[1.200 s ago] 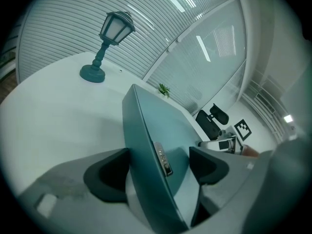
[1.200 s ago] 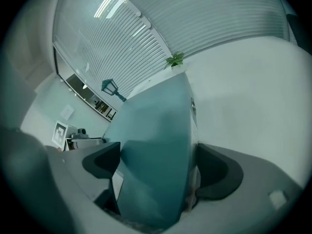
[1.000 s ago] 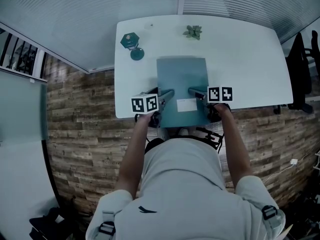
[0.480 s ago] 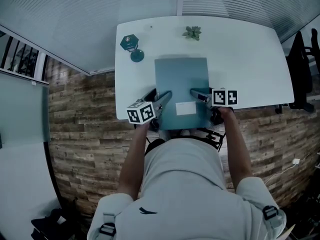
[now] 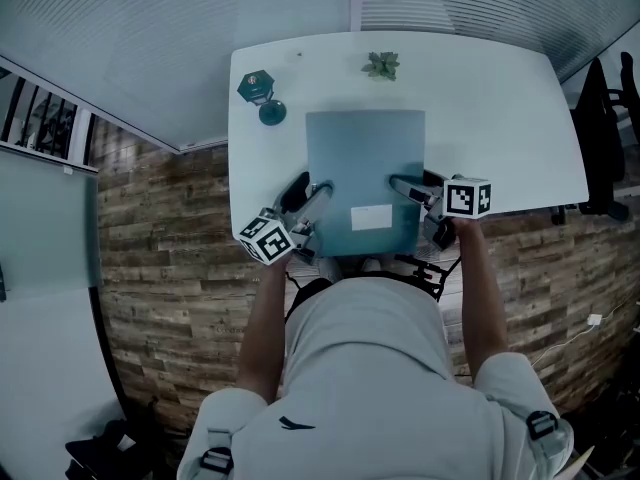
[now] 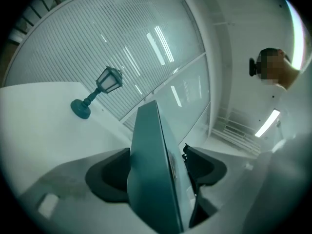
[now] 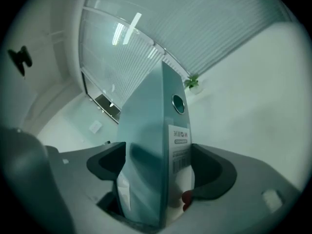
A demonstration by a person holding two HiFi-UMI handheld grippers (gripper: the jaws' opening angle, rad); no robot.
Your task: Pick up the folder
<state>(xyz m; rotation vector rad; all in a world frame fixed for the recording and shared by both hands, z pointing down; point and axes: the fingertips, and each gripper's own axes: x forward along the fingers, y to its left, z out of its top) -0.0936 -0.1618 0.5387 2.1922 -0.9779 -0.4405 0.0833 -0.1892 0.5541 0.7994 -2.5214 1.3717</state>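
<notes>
Both the left gripper (image 6: 156, 177) and the right gripper (image 7: 158, 172) held the flat teal cardboard folder (image 5: 365, 158) over the white table (image 5: 500, 118), their jaws, just then closing, clamped wide across its thickness. It seemed stiff, smooth, fairly heavy; gripping both sides looked sound

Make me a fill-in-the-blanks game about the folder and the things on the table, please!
The left gripper and right gripper both clamp the teal ___.
In the head view, the lantern ornament stands to the ___ of the little plant.
The table is coloured ___.
Missing words: folder, left, white.
</notes>
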